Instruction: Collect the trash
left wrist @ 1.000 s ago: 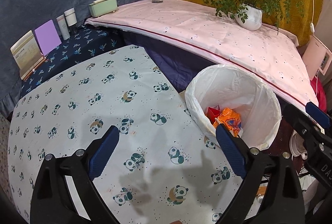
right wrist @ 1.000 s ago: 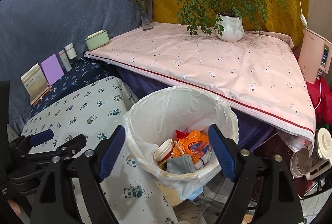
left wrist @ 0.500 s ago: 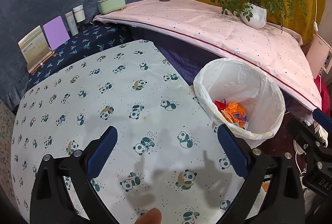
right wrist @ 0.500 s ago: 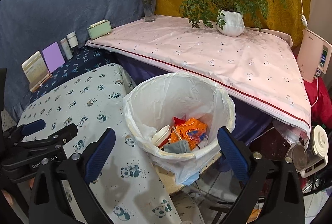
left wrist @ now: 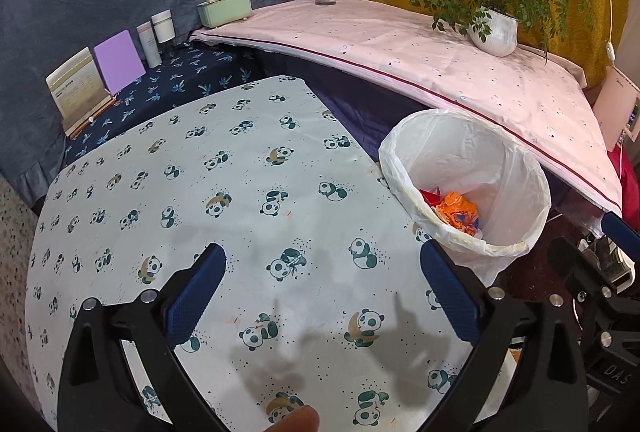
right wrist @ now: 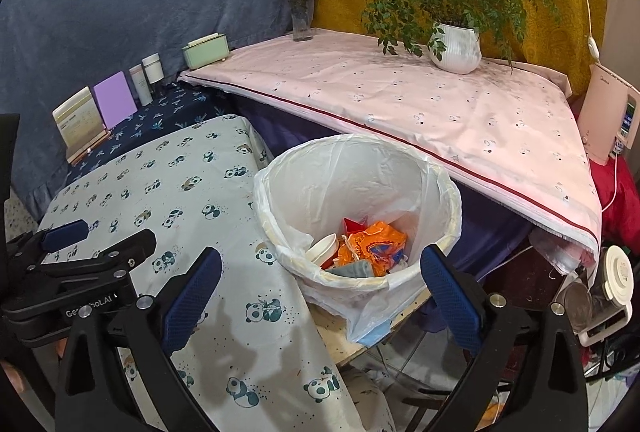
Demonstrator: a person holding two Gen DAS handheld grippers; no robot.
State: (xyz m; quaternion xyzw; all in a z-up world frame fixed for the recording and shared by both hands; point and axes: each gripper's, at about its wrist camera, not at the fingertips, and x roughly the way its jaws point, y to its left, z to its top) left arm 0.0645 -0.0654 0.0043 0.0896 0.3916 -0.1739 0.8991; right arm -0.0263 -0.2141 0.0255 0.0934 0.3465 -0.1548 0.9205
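A white-lined trash bin [left wrist: 464, 151] [right wrist: 332, 171] stands at the right edge of the panda-print table [left wrist: 240, 191] [right wrist: 192, 191]. It holds an orange wrapper [right wrist: 372, 244], a red scrap, a white paper cup [right wrist: 324, 248] and a grey piece. My left gripper [left wrist: 322, 292] is open and empty above the table, left of the bin. My right gripper [right wrist: 320, 296] is open and empty, just in front of the bin. The left gripper also shows in the right wrist view [right wrist: 80, 256].
A raised pink-covered surface [right wrist: 420, 103] behind the bin carries a potted plant [right wrist: 456, 47], a flower vase [right wrist: 302, 19] and a green box [right wrist: 206, 51]. Cards and small bottles [left wrist: 156, 35] line the back left. Appliances [right wrist: 608, 280] sit low at the right.
Both grippers have pulled back and up from the bin, so the bin and table look smaller and farther. Both stay open and empty.
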